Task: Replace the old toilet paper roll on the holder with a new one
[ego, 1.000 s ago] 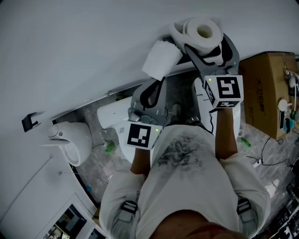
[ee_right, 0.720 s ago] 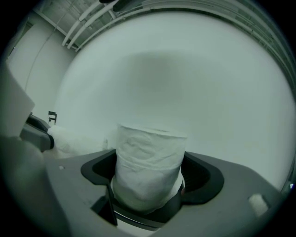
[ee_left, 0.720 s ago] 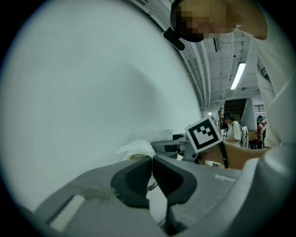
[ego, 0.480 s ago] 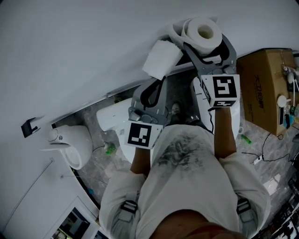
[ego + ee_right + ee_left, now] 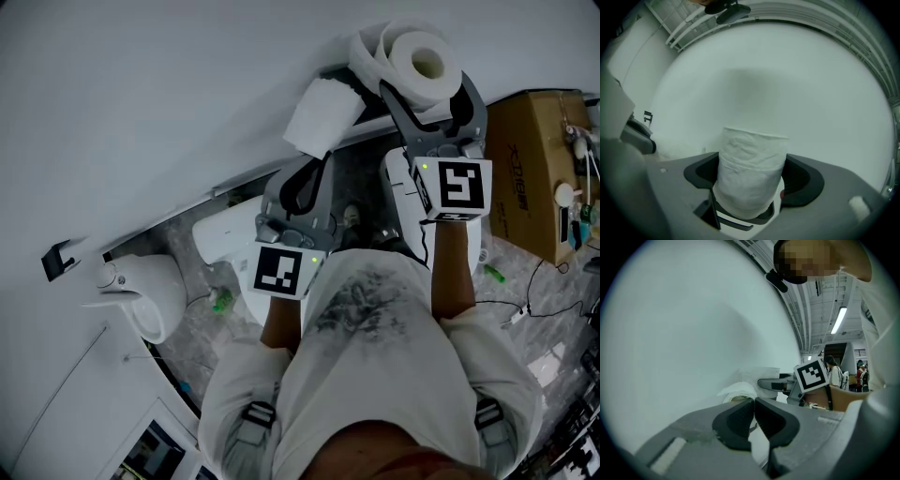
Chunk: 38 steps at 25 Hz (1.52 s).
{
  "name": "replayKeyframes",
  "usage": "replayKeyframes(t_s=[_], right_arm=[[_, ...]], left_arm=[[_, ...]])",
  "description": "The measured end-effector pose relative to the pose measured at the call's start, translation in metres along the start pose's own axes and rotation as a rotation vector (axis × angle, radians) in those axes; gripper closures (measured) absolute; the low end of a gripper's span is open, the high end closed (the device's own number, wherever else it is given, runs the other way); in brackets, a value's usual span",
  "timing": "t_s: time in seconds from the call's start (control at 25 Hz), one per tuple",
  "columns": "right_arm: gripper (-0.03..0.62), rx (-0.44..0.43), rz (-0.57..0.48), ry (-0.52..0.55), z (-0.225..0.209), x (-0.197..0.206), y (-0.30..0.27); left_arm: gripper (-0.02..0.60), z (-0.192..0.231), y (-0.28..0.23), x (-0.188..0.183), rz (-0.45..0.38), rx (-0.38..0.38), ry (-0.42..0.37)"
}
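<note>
A full white toilet paper roll [image 5: 427, 58] is up against the white wall at the top of the head view. My right gripper [image 5: 427, 89] is shut on it, one pad on each side. Its jaws have just been closing with the roll between them. In the right gripper view the roll [image 5: 752, 154] fills the gap of the right gripper [image 5: 752, 180]. My left gripper [image 5: 317, 167] is shut and empty, just below a loose white sheet of paper [image 5: 323, 112]. The left gripper [image 5: 753, 401] points at crumpled paper [image 5: 738, 392] by the wall.
A white toilet [image 5: 230, 234] stands below the wall, under my arms. A white fixture [image 5: 141, 286] sits at the left and a cardboard box [image 5: 544, 169] at the right. Small green items [image 5: 220, 298] and cables lie on the grey floor.
The right gripper and the roll have shifted a little to the right along the wall. The left gripper has kept still.
</note>
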State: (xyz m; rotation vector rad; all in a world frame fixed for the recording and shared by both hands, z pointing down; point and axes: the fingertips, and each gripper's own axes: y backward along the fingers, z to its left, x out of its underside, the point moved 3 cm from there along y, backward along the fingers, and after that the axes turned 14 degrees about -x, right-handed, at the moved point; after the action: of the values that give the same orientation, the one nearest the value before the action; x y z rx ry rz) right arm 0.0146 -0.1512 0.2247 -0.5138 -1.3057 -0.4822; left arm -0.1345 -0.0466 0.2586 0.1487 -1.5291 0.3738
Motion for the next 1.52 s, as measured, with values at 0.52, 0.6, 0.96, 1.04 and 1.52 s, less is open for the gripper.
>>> replayKeyframes(t_s=[0.52, 0.6, 0.96, 1.04, 1.52], right_arm=[[0.194, 0.077, 0.005, 0.018, -0.012, -0.001, 0.047], [0.194, 0.092, 0.013, 0.011, -0.015, 0.003, 0.057], [0.194, 0.165, 0.020, -0.006, -0.035, 0.017, 0.103], [0.194, 0.180, 0.022, -0.012, -0.041, 0.021, 0.112], [0.194, 0.196, 0.057, -0.035, -0.051, 0.049, 0.140]], left_arm=[[0.568, -0.024, 0.006, -0.002, -0.003, 0.058, 0.008], [0.568, -0.030, 0.005, -0.001, -0.005, 0.070, 0.006], [0.568, -0.064, 0.001, 0.000, -0.007, 0.127, -0.007], [0.568, -0.072, 0.000, 0.001, -0.005, 0.139, -0.010], [0.568, -0.101, -0.001, 0.015, 0.012, 0.166, -0.028]])
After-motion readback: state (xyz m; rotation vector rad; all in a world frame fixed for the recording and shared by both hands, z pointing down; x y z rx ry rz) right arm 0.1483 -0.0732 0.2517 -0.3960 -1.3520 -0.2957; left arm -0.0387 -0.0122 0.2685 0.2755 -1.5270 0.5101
